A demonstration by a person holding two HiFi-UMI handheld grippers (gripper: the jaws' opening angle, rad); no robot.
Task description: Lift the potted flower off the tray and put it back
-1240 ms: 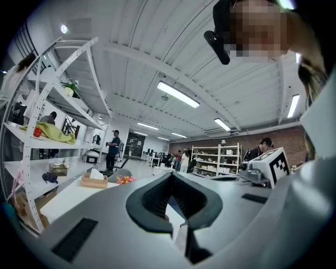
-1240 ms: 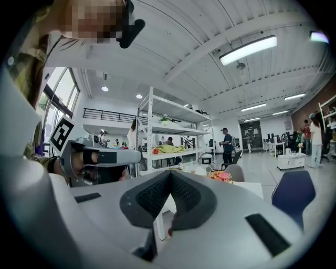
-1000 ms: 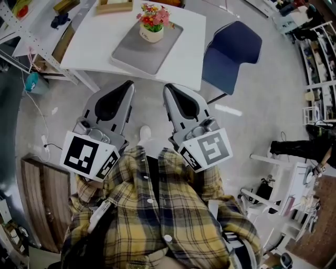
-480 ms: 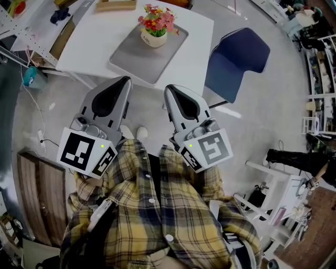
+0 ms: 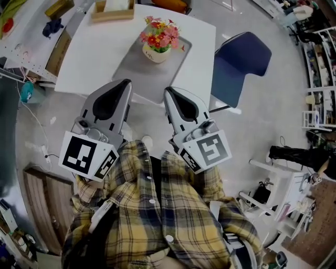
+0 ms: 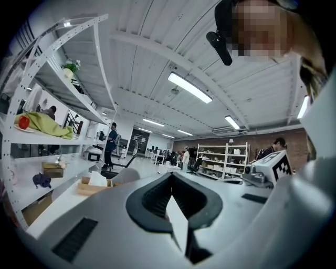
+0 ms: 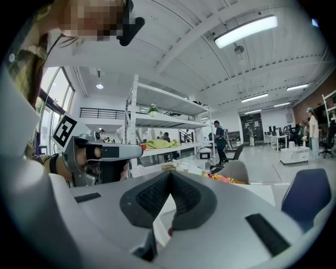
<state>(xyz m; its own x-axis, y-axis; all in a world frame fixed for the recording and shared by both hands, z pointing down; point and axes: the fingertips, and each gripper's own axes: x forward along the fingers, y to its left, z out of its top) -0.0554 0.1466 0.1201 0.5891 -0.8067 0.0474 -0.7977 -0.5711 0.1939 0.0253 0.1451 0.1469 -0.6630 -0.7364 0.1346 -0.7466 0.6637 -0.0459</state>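
Left gripper and right gripper are pressed together, empty; spread them first, or you may tip the pot off the tray.

Head view steeply down over table; gripper views level along their jaws toward it.

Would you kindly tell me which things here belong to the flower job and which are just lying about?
For the job: potted flower; grey tray under it; left gripper and right gripper, both shut and empty.
Lying about: wooden box; blue chair.
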